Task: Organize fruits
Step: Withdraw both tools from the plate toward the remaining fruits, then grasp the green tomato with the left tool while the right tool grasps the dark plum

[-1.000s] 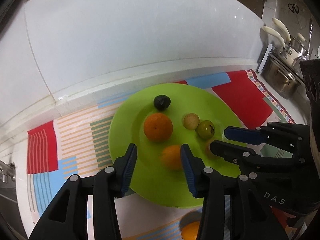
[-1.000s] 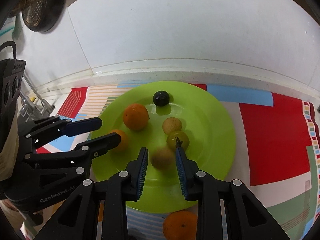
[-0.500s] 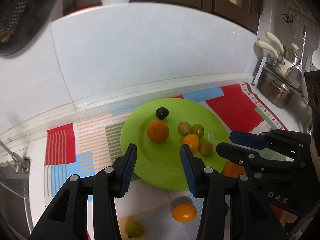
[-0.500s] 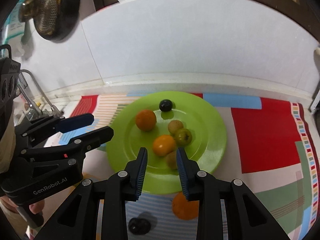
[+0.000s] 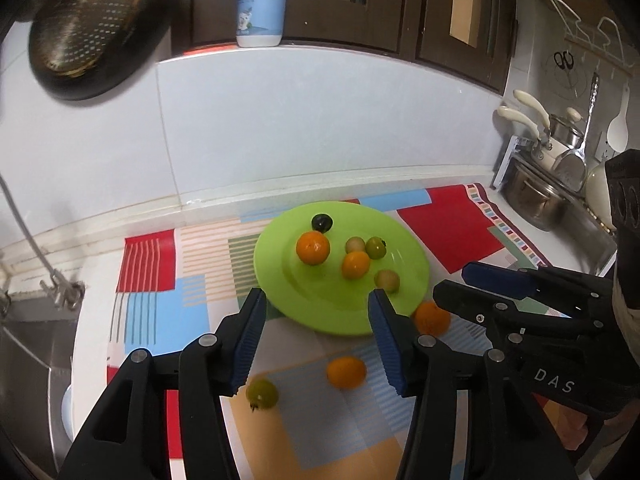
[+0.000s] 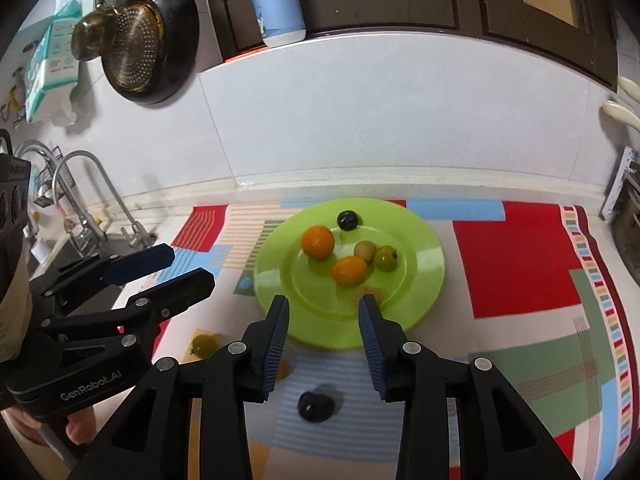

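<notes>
Your left claw point(image 5: 316, 314) hangs above the near edge of the green plate point(image 5: 280, 280) with its jaws spread wide and nothing between them. Your right claw point(image 6: 322, 320) is likewise released and empty, poised over the near rim of the same plate. Each claw shows at the side of the other's view, also spread.

The plate rests on a patterned mat point(image 6: 516, 264) on the counter point(image 5: 96, 280), near the white tiled wall. On the plate lie six fruits: a dark round fruit point(image 6: 347, 220) at the far side, a large orange point(image 6: 317, 242) just in front of it, a smaller orange fruit point(image 6: 349, 271) near the centre, a pale tan fruit point(image 6: 365, 250) touching a green tomato-like fruit point(image 6: 385, 258), and a second tan fruit point(image 5: 387, 280) toward the near right, largely hidden behind your right claw in the right wrist view.

Off the plate, on the mat, four fruits remain: an orange point(image 5: 431, 318) just beside the plate's near-right rim, a small orange fruit point(image 5: 346, 372) between your left claw's fingers in view, a green fruit point(image 5: 262, 393) near the left finger, and a dark fruit point(image 6: 316, 406) nearest the right wrist camera.

A sink faucet point(image 6: 86, 184) stands at the left; pots point(image 5: 536, 200) sit at the right.
</notes>
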`<state>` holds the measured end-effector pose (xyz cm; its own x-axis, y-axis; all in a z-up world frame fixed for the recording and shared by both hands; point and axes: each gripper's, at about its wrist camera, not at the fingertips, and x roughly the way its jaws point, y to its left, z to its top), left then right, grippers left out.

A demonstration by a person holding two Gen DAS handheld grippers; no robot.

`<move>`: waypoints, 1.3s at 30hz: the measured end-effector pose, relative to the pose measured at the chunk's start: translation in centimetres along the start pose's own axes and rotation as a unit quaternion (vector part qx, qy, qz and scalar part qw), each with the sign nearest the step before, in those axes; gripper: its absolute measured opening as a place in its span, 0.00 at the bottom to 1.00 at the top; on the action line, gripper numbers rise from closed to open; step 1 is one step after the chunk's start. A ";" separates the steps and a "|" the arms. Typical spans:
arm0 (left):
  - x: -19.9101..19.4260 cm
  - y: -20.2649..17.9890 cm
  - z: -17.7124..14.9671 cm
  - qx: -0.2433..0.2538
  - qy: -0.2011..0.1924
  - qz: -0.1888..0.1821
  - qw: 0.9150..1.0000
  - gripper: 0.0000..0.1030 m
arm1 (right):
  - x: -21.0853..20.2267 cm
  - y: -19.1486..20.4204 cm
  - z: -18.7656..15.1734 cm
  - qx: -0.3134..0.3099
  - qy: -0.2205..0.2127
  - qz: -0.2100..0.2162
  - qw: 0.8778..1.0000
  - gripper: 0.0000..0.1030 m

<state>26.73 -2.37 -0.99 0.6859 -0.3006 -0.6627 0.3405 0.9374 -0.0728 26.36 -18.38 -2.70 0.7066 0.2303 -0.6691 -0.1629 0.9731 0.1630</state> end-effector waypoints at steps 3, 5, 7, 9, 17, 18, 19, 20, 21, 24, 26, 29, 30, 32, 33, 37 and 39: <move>-1.1 0.1 -0.7 -0.004 -0.002 0.002 1.000 0.51 | -0.9 0.5 -0.6 -0.002 -0.007 -0.005 1.000 0.36; -1.8 0.2 -1.1 -0.005 -0.005 0.006 1.000 0.51 | -1.5 1.0 -1.0 -0.004 -0.012 -0.011 1.000 0.36; -2.6 0.3 -1.6 -0.007 -0.009 0.014 1.000 0.56 | -1.9 1.3 -1.4 -0.008 -0.016 -0.016 1.000 0.36; -3.3 0.6 -2.3 -0.012 -0.013 0.018 1.000 0.56 | -2.3 1.7 -2.0 -0.013 -0.020 -0.027 0.999 0.36; -4.8 1.3 -4.8 -0.004 -0.008 0.036 0.999 0.59 | -2.8 3.0 -4.5 -0.007 -0.013 -0.039 0.999 0.36; -5.0 1.4 -5.1 -0.003 -0.007 0.037 0.999 0.60 | -2.9 3.2 -4.8 -0.006 -0.010 -0.040 0.999 0.36; -5.1 1.6 -5.4 -0.002 -0.007 0.039 0.999 0.60 | -2.9 3.3 -5.0 -0.006 -0.009 -0.042 0.999 0.36; -5.2 1.7 -5.6 -0.001 -0.007 0.042 0.999 0.60 | -2.9 3.5 -5.4 -0.006 -0.006 -0.046 0.999 0.36; -5.4 1.9 -6.0 -0.001 -0.009 0.046 0.999 0.60 | -2.8 3.7 -5.7 -0.006 -0.004 -0.050 0.999 0.39; -5.8 2.2 -6.6 0.003 -0.013 0.052 0.999 0.62 | -2.9 4.1 -6.4 -0.005 -0.005 -0.058 0.998 0.47; -5.9 2.4 -7.0 0.005 -0.013 0.053 0.999 0.62 | -2.9 4.4 -6.9 -0.009 -0.005 -0.064 0.998 0.47; -6.0 2.5 -7.5 0.007 -0.015 0.054 0.998 0.63 | -3.1 4.6 -7.3 -0.005 -0.007 -0.067 0.998 0.47; -5.9 2.5 -7.6 0.009 -0.015 0.055 0.998 0.65 | -3.1 4.6 -7.5 -0.002 -0.007 -0.067 0.998 0.47; -5.6 2.6 -7.7 0.009 -0.009 0.054 0.998 0.66 | -3.0 4.6 -7.8 0.001 -0.004 -0.070 0.998 0.47; -5.4 2.7 -7.8 0.007 -0.005 0.050 0.999 0.66 | -2.8 4.5 -8.0 0.002 -0.001 -0.071 0.997 0.47; -4.1 3.0 -7.7 0.002 0.022 0.038 0.999 0.66 | -2.1 4.3 -8.3 0.007 0.014 -0.076 0.997 0.47; -3.3 3.2 -7.4 0.002 0.038 0.030 0.999 0.66 | -1.6 4.1 -8.4 0.012 0.024 -0.075 0.997 0.47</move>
<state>20.78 2.97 -4.54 0.6551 -0.2289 -0.7200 0.3027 0.9527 -0.0275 18.80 -14.74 -7.10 0.6884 0.0823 -0.7207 -0.0401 0.9963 0.0754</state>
